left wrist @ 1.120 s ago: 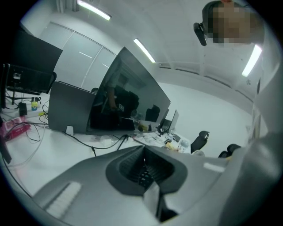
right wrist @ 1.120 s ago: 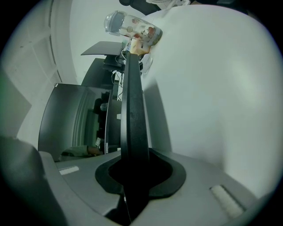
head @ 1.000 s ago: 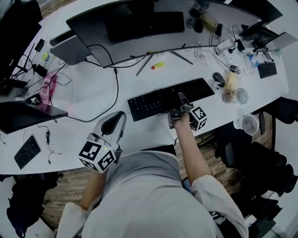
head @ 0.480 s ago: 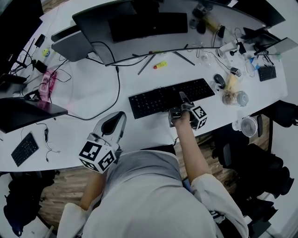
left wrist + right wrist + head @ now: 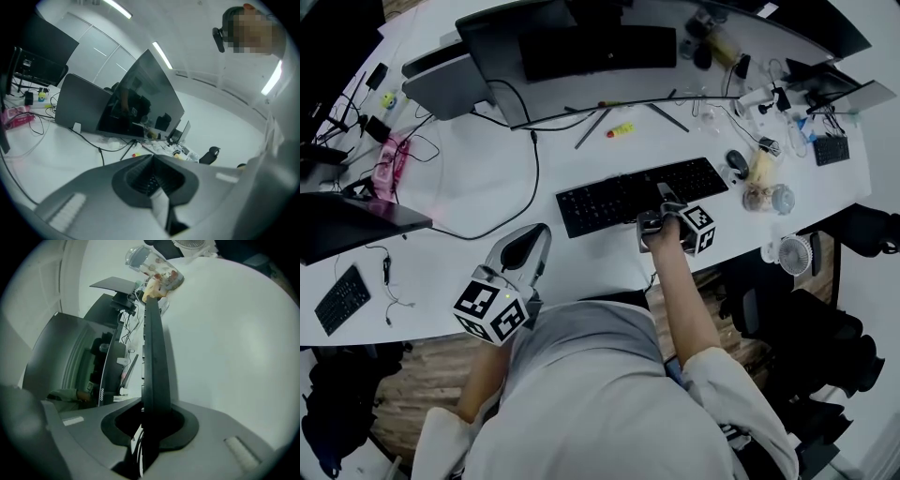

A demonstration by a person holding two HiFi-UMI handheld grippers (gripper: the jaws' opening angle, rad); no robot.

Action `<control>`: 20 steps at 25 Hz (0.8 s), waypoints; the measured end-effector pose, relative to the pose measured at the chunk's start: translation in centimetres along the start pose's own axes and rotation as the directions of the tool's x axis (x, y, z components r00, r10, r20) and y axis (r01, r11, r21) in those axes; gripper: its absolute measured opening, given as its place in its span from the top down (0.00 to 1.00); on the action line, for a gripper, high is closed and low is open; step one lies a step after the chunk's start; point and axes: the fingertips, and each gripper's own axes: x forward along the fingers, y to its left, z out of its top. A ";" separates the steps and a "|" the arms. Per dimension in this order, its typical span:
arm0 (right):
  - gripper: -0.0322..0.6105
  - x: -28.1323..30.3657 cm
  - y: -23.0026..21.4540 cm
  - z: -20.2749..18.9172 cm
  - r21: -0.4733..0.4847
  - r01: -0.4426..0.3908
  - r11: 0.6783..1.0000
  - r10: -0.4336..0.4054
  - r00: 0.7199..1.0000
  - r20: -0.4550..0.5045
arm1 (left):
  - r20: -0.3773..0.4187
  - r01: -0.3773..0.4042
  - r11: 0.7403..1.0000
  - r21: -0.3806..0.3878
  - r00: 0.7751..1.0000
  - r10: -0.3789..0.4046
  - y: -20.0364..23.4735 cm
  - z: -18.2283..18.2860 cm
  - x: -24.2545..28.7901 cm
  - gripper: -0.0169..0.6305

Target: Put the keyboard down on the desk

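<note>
A black keyboard lies across the middle of the white desk, slightly askew. My right gripper is shut on its near edge, right of centre. In the right gripper view the keyboard shows edge-on as a thin dark slab running up out of the pinched right gripper. My left gripper hovers over the desk's near edge, left of the keyboard and apart from it. In the left gripper view the left gripper has its jaws together with nothing held.
A curved monitor stands behind the keyboard, with a red-and-yellow marker under it. A mouse, a jar and a small fan crowd the right side. A black cable loops left of the keyboard. A small keypad lies far left.
Almost nothing: the right gripper keeps its grip on the keyboard's near edge and the left gripper stays put. Only the head view has drifted slightly.
</note>
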 end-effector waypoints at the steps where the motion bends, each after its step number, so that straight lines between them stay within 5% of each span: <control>1: 0.83 -0.1 0.1 -0.1 -0.011 0.015 1.000 -0.015 1.000 0.001 | -0.002 0.002 1.000 -0.001 1.000 -0.002 0.1 -0.1 0.0 0.97; 20: 0.47 -0.5 2.5 -1.1 -0.046 0.036 0.998 -0.037 0.999 -0.035 | -0.013 0.032 0.999 -0.009 0.999 -0.032 0.1 -0.5 0.3 0.97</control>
